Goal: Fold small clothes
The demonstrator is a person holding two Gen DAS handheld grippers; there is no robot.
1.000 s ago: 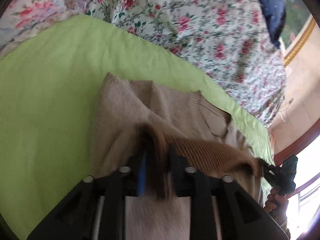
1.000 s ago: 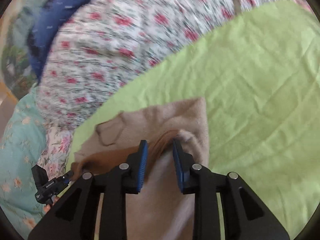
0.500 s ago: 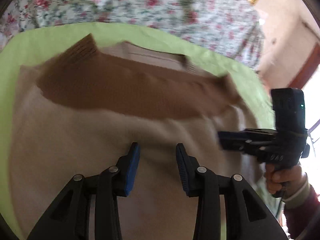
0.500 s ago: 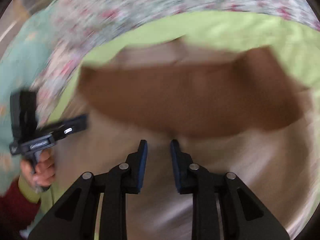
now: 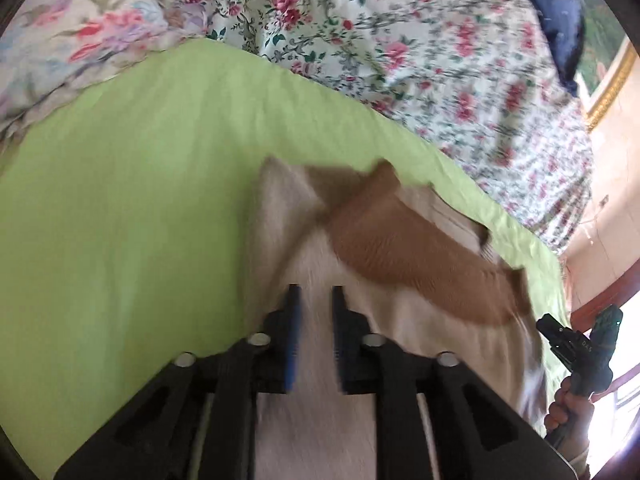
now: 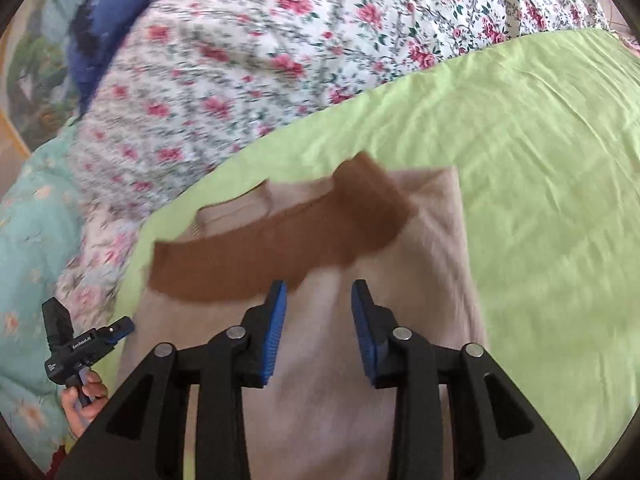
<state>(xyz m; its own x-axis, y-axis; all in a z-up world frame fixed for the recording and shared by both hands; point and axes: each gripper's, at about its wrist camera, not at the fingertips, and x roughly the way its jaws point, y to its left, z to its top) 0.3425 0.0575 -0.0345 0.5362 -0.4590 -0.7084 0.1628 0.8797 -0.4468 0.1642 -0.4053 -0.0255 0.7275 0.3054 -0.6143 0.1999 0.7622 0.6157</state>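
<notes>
since a second ago both grippers have let go of the brown ribbed hem band point(image 6: 276, 256) they were pinching, and it now lies folded up across the beige knitted sweater point(image 6: 320, 380) instead of hanging between the pads. half a second back the views sat low and close over the knit; now both have pulled away, and more of the lime green cloth point(image 5: 120, 220) under the garment shows on either side.

the left gripper point(image 5: 314, 336) hovers above the sweater's near part with its jaws a little apart and nothing between them. the right gripper point(image 6: 318, 328) stands wider, also empty, just short of the brown band. the sweater rests flat on the green cloth, which is spread over a flowered bedspread point(image 6: 280, 60); a dark blue pillow point(image 5: 560, 12) lies at the far edge.

this reads as one fold finished: the bottom part is turned up over the body. the bundle looks wide, so a sideways fold likely remains. the loose corner of the band sticks up slightly and could flip back if snagged.
</notes>
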